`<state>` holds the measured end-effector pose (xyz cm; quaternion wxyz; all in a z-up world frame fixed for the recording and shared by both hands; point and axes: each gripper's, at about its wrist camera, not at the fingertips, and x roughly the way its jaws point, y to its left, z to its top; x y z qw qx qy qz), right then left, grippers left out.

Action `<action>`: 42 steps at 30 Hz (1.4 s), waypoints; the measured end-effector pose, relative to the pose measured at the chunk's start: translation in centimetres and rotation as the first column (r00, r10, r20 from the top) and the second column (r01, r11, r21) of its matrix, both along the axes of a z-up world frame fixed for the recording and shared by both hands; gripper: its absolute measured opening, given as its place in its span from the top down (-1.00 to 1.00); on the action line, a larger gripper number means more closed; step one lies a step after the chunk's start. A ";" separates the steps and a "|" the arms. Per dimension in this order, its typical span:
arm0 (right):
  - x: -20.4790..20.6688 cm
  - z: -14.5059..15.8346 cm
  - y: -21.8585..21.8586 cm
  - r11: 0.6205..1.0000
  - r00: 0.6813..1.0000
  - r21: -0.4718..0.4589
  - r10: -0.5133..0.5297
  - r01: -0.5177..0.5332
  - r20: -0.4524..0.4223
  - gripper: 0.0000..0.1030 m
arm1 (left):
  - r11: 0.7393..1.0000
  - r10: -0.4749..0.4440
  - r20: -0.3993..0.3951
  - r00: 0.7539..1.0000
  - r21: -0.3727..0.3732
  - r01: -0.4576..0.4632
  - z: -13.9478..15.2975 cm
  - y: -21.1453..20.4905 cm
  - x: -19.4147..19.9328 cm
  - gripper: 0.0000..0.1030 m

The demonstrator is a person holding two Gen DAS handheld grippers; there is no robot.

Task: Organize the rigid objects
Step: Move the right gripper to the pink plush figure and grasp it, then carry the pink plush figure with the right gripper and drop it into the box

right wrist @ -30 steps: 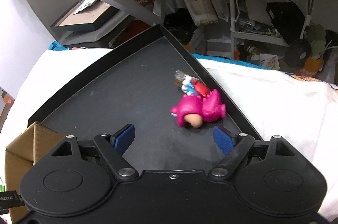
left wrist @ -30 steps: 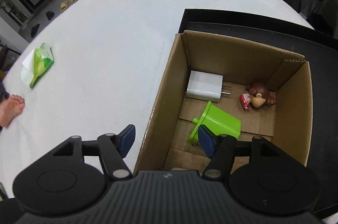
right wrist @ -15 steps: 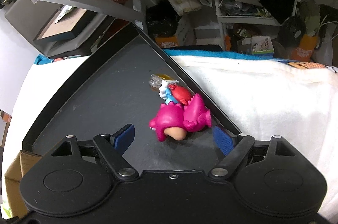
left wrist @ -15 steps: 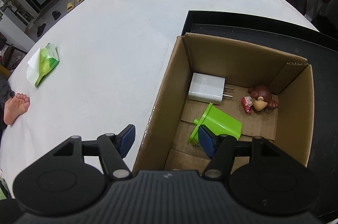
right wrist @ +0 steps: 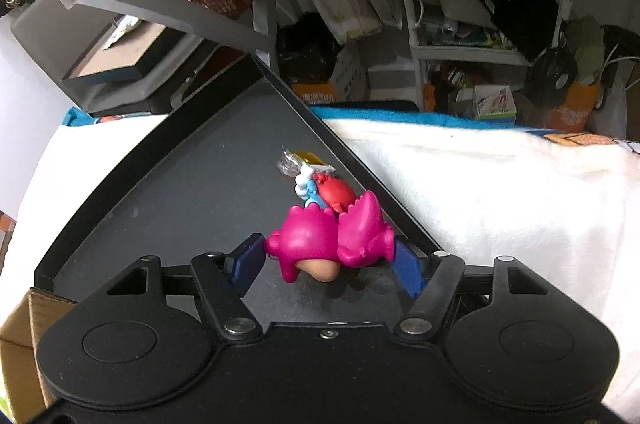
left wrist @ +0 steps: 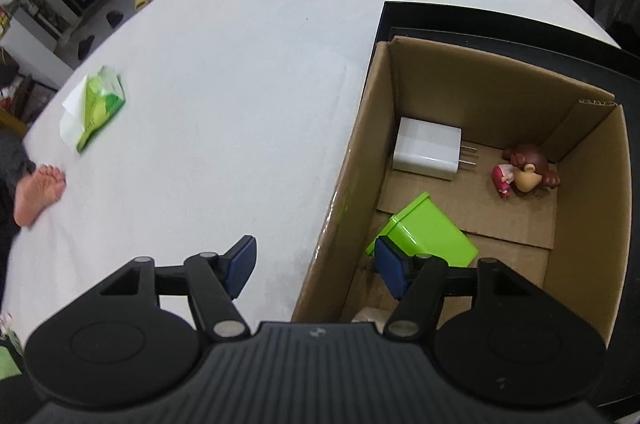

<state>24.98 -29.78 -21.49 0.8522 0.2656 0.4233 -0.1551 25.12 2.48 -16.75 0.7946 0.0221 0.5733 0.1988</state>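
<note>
Your right gripper (right wrist: 329,266) is spread wide with the pink toy figure (right wrist: 328,244) lying between its blue pads (right wrist: 408,274), neither pad clearly touching it yet. The figure lies on its side on the black tray (right wrist: 192,183), close to the tray's right rim, with a small red-and-blue figure (right wrist: 326,191) touching it behind. It looks like hard, glossy moulded plastic: probably light, stiff and a bit slippery, with lumpy contours. Take it across the broad body, not the fins or limbs.

Your left gripper (left wrist: 314,264) is also wide and holds nothing, straddling the near wall of the cardboard box (left wrist: 352,159), which holds a white plug charger (left wrist: 426,147), a green plastic bin (left wrist: 430,234) and a brown-haired figurine (left wrist: 528,171). I can't read any brand or writing on these.
</note>
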 end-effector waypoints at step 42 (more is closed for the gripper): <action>-3.4 8.6 15.3 0.872 0.859 -0.236 0.475 -0.429 0.193 -0.30 | 0.916 -0.025 0.051 0.998 -0.399 0.044 0.5 5.4 -2.4 0.74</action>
